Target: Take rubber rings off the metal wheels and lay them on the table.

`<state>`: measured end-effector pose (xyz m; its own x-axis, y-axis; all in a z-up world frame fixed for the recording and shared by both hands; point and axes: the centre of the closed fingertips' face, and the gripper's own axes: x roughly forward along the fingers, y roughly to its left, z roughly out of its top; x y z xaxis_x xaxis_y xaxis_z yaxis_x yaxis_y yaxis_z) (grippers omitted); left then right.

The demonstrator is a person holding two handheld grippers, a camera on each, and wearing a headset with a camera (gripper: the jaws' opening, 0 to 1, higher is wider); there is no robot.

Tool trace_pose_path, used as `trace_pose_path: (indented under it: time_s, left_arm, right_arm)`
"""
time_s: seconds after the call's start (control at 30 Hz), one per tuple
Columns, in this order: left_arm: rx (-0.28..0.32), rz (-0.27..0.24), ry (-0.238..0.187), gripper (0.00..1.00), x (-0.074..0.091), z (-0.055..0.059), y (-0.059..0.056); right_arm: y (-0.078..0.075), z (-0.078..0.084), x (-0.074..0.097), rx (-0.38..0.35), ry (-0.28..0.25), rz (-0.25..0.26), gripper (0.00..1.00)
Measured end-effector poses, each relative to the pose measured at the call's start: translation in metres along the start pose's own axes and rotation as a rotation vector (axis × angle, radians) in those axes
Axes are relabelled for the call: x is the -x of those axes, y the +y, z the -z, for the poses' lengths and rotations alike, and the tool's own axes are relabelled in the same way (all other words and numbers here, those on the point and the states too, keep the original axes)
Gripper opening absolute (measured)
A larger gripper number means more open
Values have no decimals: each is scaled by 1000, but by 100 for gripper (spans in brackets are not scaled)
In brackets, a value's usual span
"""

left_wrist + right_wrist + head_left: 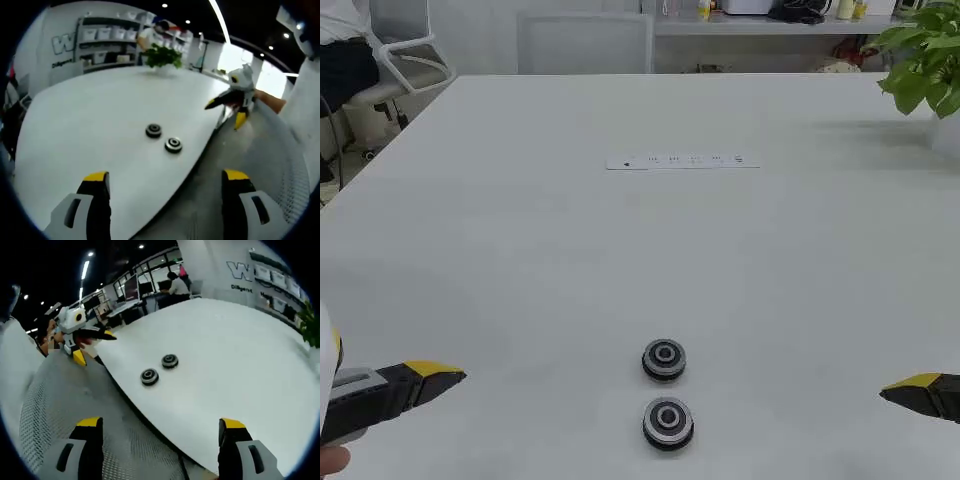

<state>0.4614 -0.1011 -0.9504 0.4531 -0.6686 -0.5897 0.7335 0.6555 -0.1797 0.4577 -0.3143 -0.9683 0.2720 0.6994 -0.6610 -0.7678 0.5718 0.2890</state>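
The left hand-held gripper (pixel 165 176) and the right hand-held gripper (pixel 160 422) are fitted with black jaws tipped in yellow, carried on pale grey housings with slotted openings. A white garment (pixel 306 110) is worn.

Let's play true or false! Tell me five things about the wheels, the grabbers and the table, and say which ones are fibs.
1. The near wheel and the far wheel both lie on the table. True.
2. The left gripper is holding a wheel. False: its jaws are open and hold nothing, off to one side of both wheels.
3. A green plant stands at a far corner of the table. True.
4. One wheel is stacked on top of the other. False: they lie flat with a gap between them.
5. The right gripper has its jaws open. True.
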Motion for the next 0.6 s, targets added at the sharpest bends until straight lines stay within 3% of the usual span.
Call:
trace_pose_path:
  time_s: [0.17,0.6]
  left_arm:
    - [6,-11,-8,92,0,-1,2]
    - [2,-11,7,92,0,1,1]
  right_arm:
    - [4,1,-1,1,5,-28,96]
    - [1,-2,0,-13,-20,-12,95]
